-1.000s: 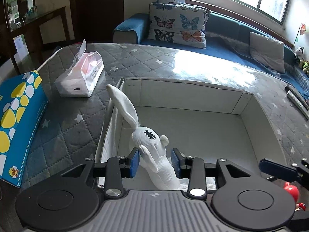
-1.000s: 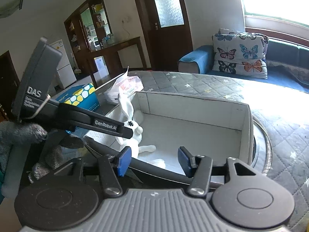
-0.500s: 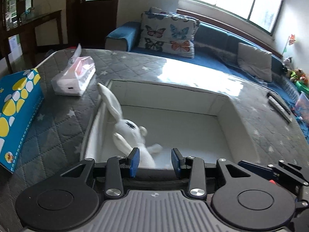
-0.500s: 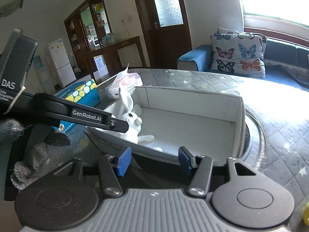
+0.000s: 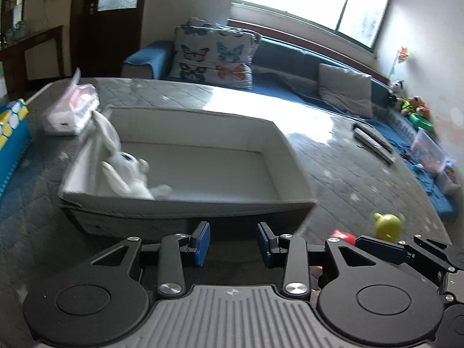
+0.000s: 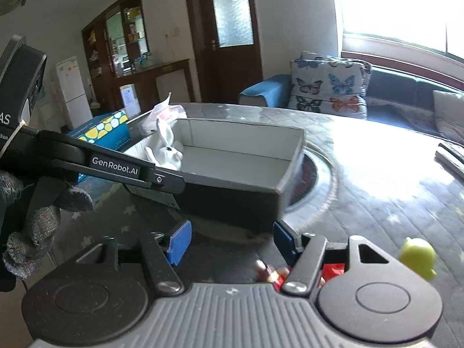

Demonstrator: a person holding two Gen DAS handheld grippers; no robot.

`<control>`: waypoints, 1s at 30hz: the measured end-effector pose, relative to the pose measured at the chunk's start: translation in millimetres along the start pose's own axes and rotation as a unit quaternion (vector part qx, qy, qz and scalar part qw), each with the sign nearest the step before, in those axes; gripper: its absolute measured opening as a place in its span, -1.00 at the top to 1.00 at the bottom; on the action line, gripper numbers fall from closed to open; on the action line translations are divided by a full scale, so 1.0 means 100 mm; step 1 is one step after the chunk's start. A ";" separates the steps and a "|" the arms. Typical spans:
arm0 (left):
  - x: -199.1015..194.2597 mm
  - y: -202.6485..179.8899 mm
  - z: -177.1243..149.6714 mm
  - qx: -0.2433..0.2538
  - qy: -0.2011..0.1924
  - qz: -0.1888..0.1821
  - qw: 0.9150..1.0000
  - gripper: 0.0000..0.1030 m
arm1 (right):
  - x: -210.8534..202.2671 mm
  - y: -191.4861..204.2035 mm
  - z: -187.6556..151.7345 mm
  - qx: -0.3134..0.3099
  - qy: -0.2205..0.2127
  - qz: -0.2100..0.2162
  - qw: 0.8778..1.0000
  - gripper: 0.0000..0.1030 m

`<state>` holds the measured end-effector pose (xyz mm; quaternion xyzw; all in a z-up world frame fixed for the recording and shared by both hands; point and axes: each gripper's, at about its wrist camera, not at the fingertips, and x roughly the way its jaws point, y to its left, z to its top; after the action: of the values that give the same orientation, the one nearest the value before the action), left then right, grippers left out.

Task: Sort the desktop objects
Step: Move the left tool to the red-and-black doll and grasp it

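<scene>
With the white bunny point(image 5: 127, 171) already dropped in the box point(image 5: 185, 203), the empty right hand-held gripper point(image 6: 229, 242), jaws just widened, is being lined up on the red toy point(image 6: 333, 269) lying just right of it, the left hand-held gripper point(image 5: 233, 243) being kept half-open, empty, farther off.

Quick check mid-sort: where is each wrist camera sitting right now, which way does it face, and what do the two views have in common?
Left wrist: behind the left claw, open and empty, facing the white box holding the rabbit toy; the right claw's arm shows at lower right.
Right wrist: behind the right claw, jaws just opened wider, nothing between them, facing the box's corner; the left claw's arm and a gloved hand show at left.
Shared: box, rabbit, green toy, butterfly cushion.
</scene>
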<state>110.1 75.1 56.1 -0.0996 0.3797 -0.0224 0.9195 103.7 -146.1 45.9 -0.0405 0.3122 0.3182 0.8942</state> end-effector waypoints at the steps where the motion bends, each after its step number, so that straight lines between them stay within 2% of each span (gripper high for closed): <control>1: 0.01 -0.04 -0.03 0.003 0.002 -0.004 1.000 0.24 | -0.06 -0.03 -0.04 0.003 -0.001 -0.003 1.000 -0.29; 7: 0.04 -0.28 -0.21 0.009 0.014 -0.040 0.999 0.24 | -0.30 -0.19 -0.28 0.018 -0.001 -0.030 0.999 -0.31; 15: 0.03 -0.57 -0.44 0.032 0.026 -0.075 0.996 0.24 | -0.54 -0.34 -0.56 0.028 -0.005 -0.062 0.998 -0.52; 18: 0.06 -0.62 -0.50 0.030 0.034 -0.085 0.995 0.24 | -0.59 -0.42 -0.65 0.035 -0.002 -0.071 0.997 -0.53; 23: 0.14 -0.67 -0.54 0.025 0.043 -0.085 0.995 0.25 | -0.57 -0.48 -0.69 0.041 0.002 -0.074 0.996 -0.53; 30: 0.24 -0.61 -0.43 0.008 0.044 -0.096 0.994 0.24 | -0.36 -0.51 -0.62 0.042 0.012 -0.062 0.997 -0.53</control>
<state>99.3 5.6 22.3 -0.1275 0.4086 -0.1176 0.8961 79.1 -223.4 10.4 -0.0259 0.3331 0.2485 0.9092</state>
